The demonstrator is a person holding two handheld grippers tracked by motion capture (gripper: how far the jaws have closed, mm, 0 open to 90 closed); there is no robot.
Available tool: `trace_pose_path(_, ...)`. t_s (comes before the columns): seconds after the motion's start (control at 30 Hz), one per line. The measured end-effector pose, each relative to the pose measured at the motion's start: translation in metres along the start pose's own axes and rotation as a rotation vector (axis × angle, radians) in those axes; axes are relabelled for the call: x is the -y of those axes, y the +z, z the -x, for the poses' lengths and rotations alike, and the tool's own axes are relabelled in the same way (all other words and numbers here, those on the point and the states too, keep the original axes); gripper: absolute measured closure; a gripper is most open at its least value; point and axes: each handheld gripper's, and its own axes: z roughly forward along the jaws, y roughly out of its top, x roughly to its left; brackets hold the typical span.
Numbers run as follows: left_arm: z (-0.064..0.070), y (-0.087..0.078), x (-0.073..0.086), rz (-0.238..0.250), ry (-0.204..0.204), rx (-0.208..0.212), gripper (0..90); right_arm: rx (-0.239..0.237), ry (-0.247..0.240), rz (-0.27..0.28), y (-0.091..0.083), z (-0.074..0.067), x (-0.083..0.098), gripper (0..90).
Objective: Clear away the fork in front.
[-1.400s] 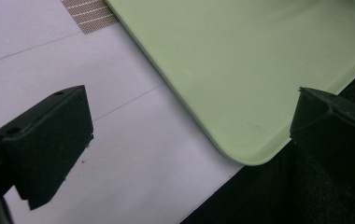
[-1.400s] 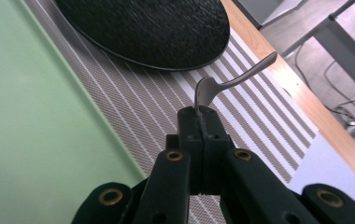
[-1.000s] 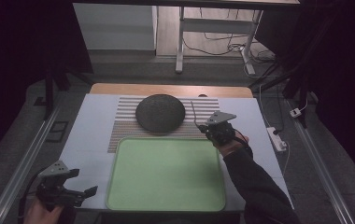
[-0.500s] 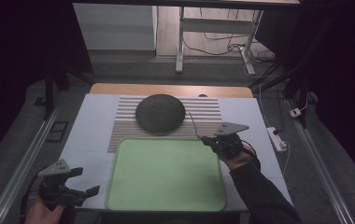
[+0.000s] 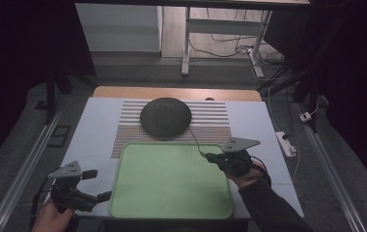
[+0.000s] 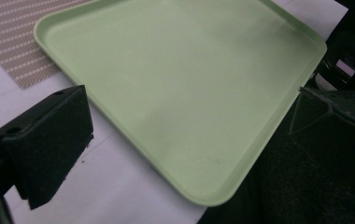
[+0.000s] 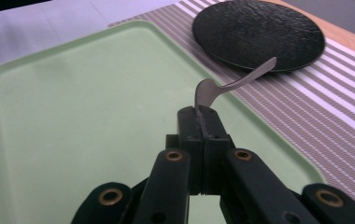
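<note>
Now right fingers (image 7: pixel 202 122) clamp spoon (image 7: pixel 234 84) over green tray (image 7: pixel 49 116); left fingers (image 6: pixel 45 144) wide.

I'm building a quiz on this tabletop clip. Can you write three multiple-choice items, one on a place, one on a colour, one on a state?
1. Where does the black plate lie?
A. on the striped mat
B. in the tray
C. on the floor

2. What colour is the tray?
A. red
B. light green
C. blue

3. How do the jaws of the right gripper stand?
A. wide open, with nothing between them
B. shut on a spoon
C. shut on the plate's rim

Answers:
1. A: the high view shows the plate on the striped mat, beyond the tray's far edge.
2. B: the tray is pale green in all three views.
3. B: the right gripper view shows the jaws pressed together on one end of a metal spoon, which sticks out above the tray's edge.
</note>
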Motion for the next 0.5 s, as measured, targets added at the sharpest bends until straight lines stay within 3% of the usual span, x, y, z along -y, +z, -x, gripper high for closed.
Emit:
trace_pose_path(0.1, 0.001, 0.005, -0.006, -0.017, 0.021, -0.002, 0.0, -0.021, -0.009, -0.001, -0.003, -0.007, 0.001, 89.9)
trace_pose_path(0.5, 0.001, 0.032, -0.036, -0.064, 0.11, 0.06, 0.0, -0.112, -0.013, 0.019, -0.012, -0.029, 0.003, 89.8)
